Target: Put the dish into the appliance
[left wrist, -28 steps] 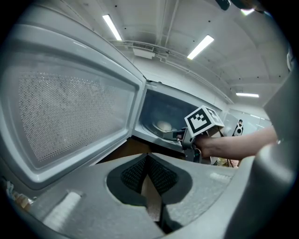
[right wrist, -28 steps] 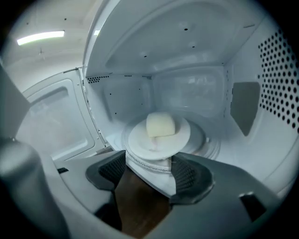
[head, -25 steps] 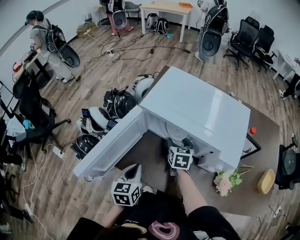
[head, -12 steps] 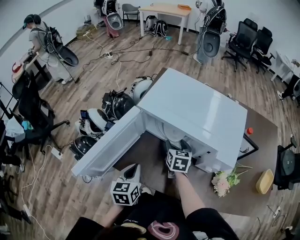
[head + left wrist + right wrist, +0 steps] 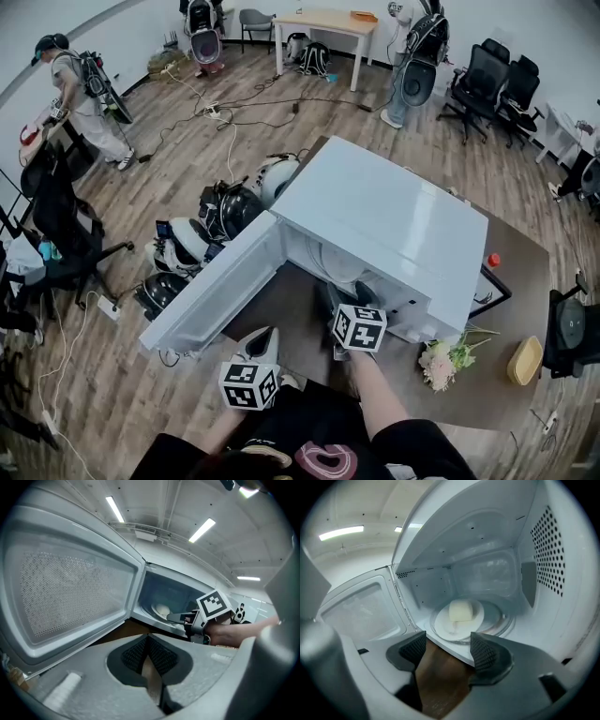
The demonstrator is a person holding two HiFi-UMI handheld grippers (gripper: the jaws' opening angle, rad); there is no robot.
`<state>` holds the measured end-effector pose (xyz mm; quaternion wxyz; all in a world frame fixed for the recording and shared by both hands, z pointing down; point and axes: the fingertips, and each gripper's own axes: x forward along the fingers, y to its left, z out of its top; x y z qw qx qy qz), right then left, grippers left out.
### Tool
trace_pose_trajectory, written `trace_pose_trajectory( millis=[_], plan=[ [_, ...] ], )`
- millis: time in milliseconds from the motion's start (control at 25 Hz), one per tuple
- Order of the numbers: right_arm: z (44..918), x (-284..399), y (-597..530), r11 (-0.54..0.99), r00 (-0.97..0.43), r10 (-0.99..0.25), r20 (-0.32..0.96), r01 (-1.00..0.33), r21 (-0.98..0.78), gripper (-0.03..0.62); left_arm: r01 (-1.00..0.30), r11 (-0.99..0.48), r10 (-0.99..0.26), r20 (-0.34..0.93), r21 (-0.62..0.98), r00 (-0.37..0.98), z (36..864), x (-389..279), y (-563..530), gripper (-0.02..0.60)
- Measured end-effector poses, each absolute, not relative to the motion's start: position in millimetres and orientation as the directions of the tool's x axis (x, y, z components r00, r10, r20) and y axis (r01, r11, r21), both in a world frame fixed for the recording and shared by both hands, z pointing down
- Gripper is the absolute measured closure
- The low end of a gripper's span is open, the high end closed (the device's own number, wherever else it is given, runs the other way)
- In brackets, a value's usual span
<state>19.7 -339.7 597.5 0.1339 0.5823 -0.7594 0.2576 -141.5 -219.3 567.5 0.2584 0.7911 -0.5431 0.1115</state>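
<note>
1. Head view. Shows a white microwave oven (image 5: pixel 384 220) on a brown tabletop (image 5: pixel 525 281), filling the tabletop's left part, with its door (image 5: pixel 211 300) swung wide past the left edge. Places the right gripper (image 5: pixel 347 296) at the open mouth of the cavity. Places the left gripper (image 5: pixel 266 336) lower, at the near edge of the tabletop and just beside the door. Leaves the inside of the cavity hard to read from above.

2. Left gripper view. Shows jaws pressed together with nothing caught between them, aimed up toward the door's inner face. Catches the dish (image 5: pixel 159 612) past the door, already lying inside the cavity. Puts the right gripper just in front of the opening, not touching the dish.

3. Right gripper view. Shows jaws apart and empty, with only bare tabletop between the pads, level with the cavity's front sill. Finds the dish, a white plate carrying a pale, soft-looking block of food (image 5: pixel 461 610), flat on the glass turntable (image 5: pixel 504 620). Sets it toward the turntable's left side, clear of the walls.
   - Suggests the placing is done and only the open door is left.
   - Looks like glazed ceramic: probably stiff, fairly heavy for its size, slick under rubber pads, and liable to chip against the sill.
   - Calls for a grip on the near rim, one pad over the lip and one under.
   - Needs level carrying, since nothing appears to hold the block from sliding.
</note>
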Motion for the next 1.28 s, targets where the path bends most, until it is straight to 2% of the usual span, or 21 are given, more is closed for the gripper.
trace_pose_trajectory(
  millis=[320, 560, 1000, 1280],
  plan=[
    [583, 19, -299, 0.239, -0.343, -0.822, 0.455, -0.932, -0.271, 0.296, -0.905, -0.296, -0.799, 0.441, 0.305, 0.41, 565, -134, -215, 0.574],
    [578, 25, -259, 0.234, -0.338, -0.834, 0.436, -0.932, -0.276, 0.343, -0.882, -0.33, -0.784, 0.424, 0.335, 0.454, 566, -119, -210, 0.574],
    [589, 30, -212, 0.249, -0.357, -0.822, 0.444, -0.926, -0.283, 0.365, -0.832, -0.421, -0.727, 0.413, 0.362, 0.548, 572, -83, -195, 0.574],
    [586, 34, -197, 0.243, -0.329, -0.836, 0.439, -0.939, -0.242, 0.507, -0.799, -0.487, -0.699, 0.391, 0.352, 0.599, 567, -60, -192, 0.574]
  ],
)
